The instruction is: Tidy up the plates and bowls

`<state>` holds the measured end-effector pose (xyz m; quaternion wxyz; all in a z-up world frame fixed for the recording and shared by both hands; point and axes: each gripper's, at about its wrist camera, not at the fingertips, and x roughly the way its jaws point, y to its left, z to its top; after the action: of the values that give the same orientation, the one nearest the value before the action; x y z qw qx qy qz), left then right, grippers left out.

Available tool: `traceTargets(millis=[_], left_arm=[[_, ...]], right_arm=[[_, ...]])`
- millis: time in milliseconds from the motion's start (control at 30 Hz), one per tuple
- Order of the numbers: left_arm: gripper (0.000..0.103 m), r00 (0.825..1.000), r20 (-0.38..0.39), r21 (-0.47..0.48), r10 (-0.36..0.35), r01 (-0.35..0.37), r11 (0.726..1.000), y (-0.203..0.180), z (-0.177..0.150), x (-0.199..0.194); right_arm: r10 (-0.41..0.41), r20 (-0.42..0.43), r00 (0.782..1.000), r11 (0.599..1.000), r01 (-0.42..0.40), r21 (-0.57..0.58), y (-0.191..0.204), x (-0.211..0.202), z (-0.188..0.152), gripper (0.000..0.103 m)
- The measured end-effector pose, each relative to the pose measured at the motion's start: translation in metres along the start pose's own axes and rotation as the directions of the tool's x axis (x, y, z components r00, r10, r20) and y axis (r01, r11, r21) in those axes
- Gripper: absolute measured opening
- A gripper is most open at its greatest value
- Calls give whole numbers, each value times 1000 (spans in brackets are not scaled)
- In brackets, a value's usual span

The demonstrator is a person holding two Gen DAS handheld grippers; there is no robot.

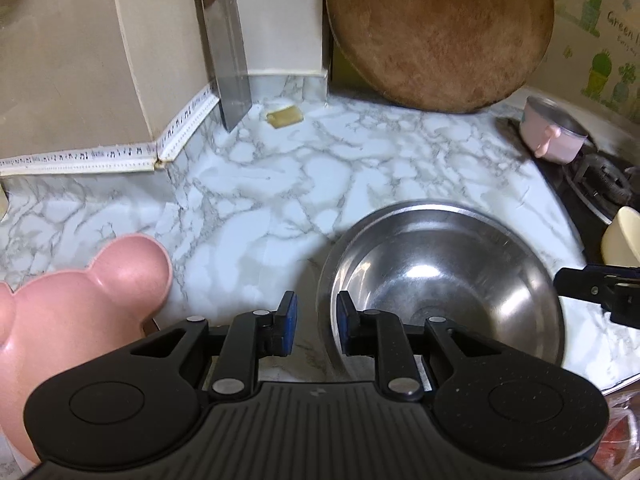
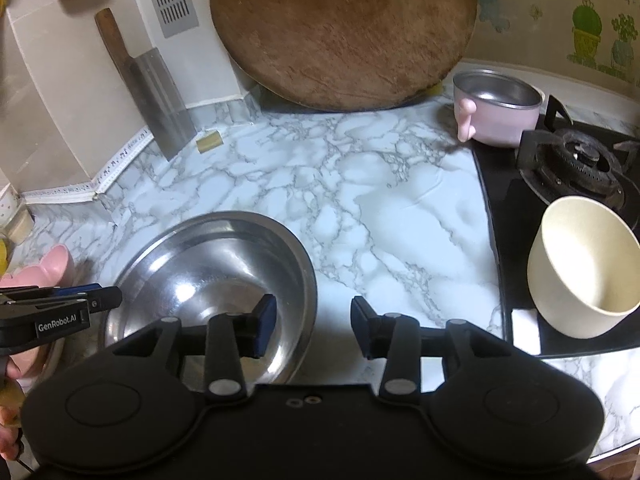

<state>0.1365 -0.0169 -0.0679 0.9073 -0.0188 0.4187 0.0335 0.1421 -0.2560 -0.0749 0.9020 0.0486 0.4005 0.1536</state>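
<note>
Counter: marble-patterned worktop (image 1: 280,184) bearing my steel bowl (image 1: 444,284).
Left gripper (image 1: 316,322): I'm holding it slightly parted, empty.
Right gripper (image 2: 313,326): I'm holding it apart, empty.

We see a white counter (image 2: 380,208) veined grey like marble, a silvery steel bowl (image 2: 208,280), a pink bear-shaped plate (image 1: 80,304), a cream cup (image 2: 584,272), and a brown round board (image 2: 344,32).

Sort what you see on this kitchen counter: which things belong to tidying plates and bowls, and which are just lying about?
Belongs to the job:
steel bowl
pink bear-shaped dish
cream bowl
small pink pot with steel lining

Just lying about:
round wooden board
cleaver
small yellow block
gas burner
</note>
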Motion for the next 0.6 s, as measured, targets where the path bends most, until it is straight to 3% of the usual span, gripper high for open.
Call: traceTargets(millis=[67, 200, 433, 600], left_arm=[[26, 1000, 14, 1, -8, 8, 1000, 0, 4, -7], [54, 997, 71, 17, -22, 21, 1000, -7, 14, -21], [55, 988, 139, 72, -60, 50, 996, -30, 39, -34], [64, 981, 178, 106, -83, 65, 992, -51, 61, -36]], right_arm=[[-3, 15, 1000, 1000, 3, -11, 3, -5, 3, 48], [0, 35, 999, 1000, 1, -18, 6, -16, 11, 54], [-16, 82, 996, 999, 18, -32, 3, -32, 30, 67], [-38, 117, 992, 999, 41, -22, -6, -39, 47, 77]])
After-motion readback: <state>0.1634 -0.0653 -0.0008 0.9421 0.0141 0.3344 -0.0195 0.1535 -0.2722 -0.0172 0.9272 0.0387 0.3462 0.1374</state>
